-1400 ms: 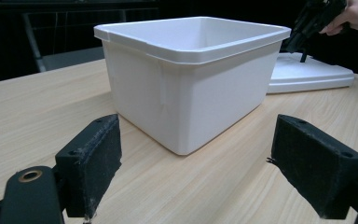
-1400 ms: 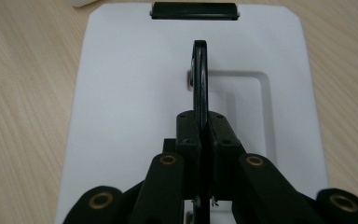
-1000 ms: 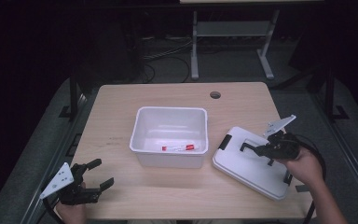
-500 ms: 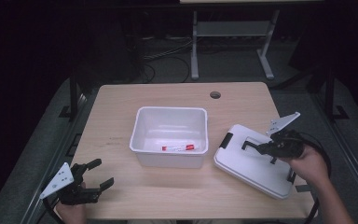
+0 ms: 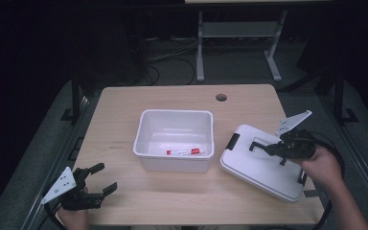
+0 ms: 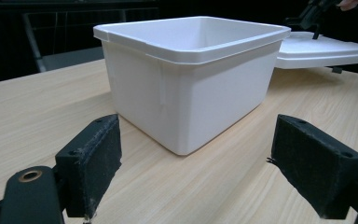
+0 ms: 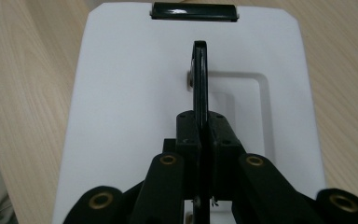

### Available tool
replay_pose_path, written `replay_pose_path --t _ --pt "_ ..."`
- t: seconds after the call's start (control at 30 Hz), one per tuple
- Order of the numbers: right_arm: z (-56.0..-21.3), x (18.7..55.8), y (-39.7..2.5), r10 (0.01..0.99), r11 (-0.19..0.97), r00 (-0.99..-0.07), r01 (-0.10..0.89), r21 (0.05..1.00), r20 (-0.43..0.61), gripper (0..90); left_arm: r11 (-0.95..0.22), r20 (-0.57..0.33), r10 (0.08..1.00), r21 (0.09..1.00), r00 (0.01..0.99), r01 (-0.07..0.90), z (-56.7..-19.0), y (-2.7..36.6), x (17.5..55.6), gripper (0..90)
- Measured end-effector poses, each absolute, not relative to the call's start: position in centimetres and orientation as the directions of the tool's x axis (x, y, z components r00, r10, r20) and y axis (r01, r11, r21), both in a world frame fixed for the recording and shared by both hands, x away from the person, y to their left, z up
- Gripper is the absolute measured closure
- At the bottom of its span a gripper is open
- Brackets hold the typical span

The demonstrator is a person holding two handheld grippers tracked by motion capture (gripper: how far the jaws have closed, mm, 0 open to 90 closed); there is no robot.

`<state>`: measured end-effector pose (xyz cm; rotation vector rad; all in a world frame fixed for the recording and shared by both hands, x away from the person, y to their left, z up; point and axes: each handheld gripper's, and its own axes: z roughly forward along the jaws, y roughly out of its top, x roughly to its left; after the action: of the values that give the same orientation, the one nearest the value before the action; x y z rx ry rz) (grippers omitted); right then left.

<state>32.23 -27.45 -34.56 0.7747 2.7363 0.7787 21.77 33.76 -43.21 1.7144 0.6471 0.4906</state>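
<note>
Right gripper [image 7: 200, 126] closed on the black handle [image 7: 199, 74] of the white lid [image 5: 261, 165], jaws pinching the thin upright bar edge-on at centre frame of the right gripper view. Lid lying at lower right of the high view, on the table [image 5: 124, 110], just beside the white bin [image 5: 175, 139]. Judged light, stiff moulded plastic with a smooth, somewhat slippery top; handle the only sound hold, though narrow and possibly hinged, so likely to swing or tilt under a one-point grip. Black latch [image 7: 193, 10] at the far edge, top of that view; a second at the lid's near end in the high view. Left gripper [image 5: 93, 184] resting at lower left of the high view, jaws wide apart, nothing between them, aimed at the bin's corner [image 6: 182, 93]. Bin open, holding a small red-and-white tube [image 5: 186, 152] on its floor. Nothing between lid and bin; raised bin rim the one edge to clear, cable trailing off the right gripper a minor snag risk.
</note>
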Motion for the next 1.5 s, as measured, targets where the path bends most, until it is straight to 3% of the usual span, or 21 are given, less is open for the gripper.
replay_pose_path --t 1.5 --pt "-28.9 31.7 -27.2 0.492 0.75 -0.866 0.369 0.548 -0.09 84.4 -0.169 -0.017 0.651 0.971 0.759 0.166 -43.3 33.7 21.8 15.7"
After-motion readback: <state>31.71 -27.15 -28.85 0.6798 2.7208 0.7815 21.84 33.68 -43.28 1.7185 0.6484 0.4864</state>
